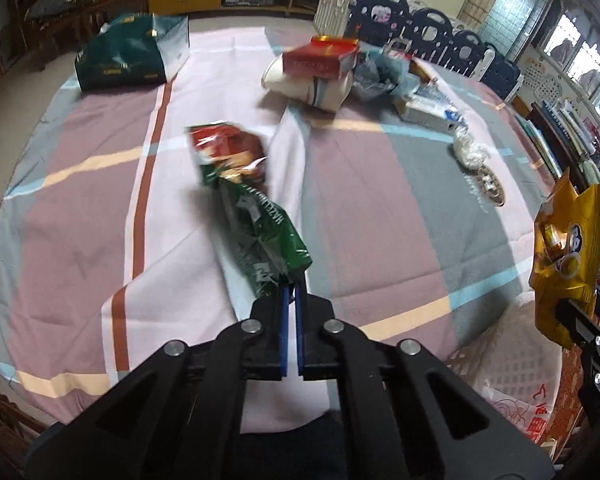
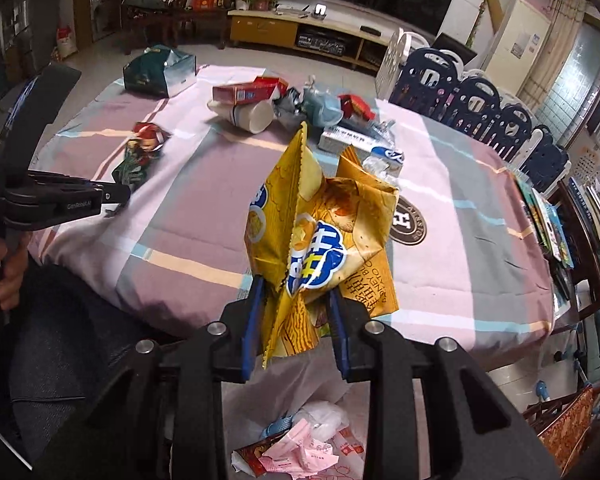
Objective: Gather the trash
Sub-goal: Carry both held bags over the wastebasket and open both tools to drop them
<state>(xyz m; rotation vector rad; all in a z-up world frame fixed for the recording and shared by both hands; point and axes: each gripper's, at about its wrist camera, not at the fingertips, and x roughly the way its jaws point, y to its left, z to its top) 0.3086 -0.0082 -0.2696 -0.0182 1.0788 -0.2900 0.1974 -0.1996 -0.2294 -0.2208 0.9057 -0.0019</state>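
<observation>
Two wrappers are gripped above the checked tablecloth [image 1: 380, 200]. Left gripper [image 1: 291, 292] has its jaws pinched tight on the near corner of the green snack wrapper [image 1: 256, 224], which trails toward the far side. Right gripper [image 2: 296, 300] clamps the crumpled yellow chip bag [image 2: 320, 232], lifted over the trash bag [image 2: 324, 440] at the table's near edge.
</observation>
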